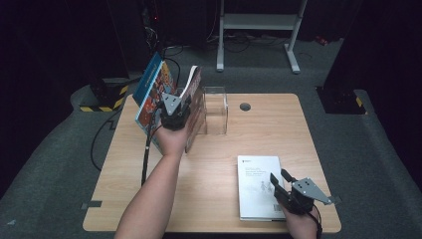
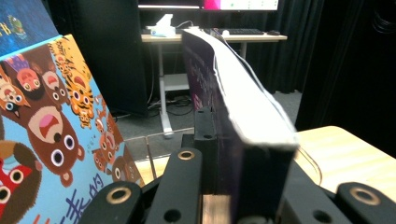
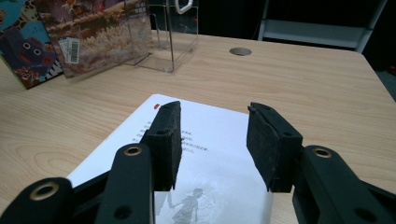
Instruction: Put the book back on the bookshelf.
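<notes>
My left gripper [image 1: 175,110] is shut on a thick dark-covered book [image 1: 195,107] and holds it on edge at the left side of a clear acrylic stand [image 1: 216,109]. In the left gripper view the jaws [image 2: 247,140] clamp the book's [image 2: 243,107] lower end, with its white page block facing up. Whether the book sits inside the stand I cannot tell. A white book [image 1: 256,184] lies flat at the front right. My right gripper [image 1: 279,177] hovers open just above it, with the cover [image 3: 212,116] showing between the jaws [image 3: 212,140].
A colourful children's book [image 1: 152,92] with cartoon animals [image 2: 51,130] leans upright left of the held book. A round cable hole [image 1: 245,106] is in the table's far side. The stand [image 3: 173,37] is see-through. Bare wood lies between the two books.
</notes>
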Available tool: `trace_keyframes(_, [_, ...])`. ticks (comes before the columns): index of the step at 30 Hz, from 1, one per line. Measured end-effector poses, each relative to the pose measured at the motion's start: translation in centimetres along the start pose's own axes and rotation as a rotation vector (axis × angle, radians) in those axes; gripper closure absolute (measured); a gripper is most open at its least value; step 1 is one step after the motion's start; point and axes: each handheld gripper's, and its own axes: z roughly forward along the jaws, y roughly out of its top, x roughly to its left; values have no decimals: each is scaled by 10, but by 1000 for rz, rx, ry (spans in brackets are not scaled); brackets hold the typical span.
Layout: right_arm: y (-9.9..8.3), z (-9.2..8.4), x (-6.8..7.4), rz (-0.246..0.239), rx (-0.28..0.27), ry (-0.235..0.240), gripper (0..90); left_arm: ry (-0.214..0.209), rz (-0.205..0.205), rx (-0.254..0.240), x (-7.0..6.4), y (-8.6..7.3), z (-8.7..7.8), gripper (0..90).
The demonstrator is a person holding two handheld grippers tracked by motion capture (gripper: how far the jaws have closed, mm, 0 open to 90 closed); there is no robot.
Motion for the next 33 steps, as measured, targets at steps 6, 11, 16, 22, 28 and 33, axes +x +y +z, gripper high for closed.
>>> trace_keyframes(6, [0,0,1,0,-1,0,551,5,-5,-12,-2,4,6,840])
trace_keyframes(11, [0,0,1,0,-1,-1,552,17,-4,-12,-4,7,12,840])
trace_keyframes(16, [0,0,0,-2,-5,-2,553,24,-9,-17,-4,9,18,840])
trace_keyframes(22, [0,0,1,0,-4,-1,555,39,0,-13,-7,10,25,840])
trace_keyframes(28, [0,-1,0,1,-6,-3,557,59,8,-10,-6,13,31,840])
trace_keyframes(33, [0,-1,-1,0,-4,-3,559,78,1,-24,-4,14,31,840])
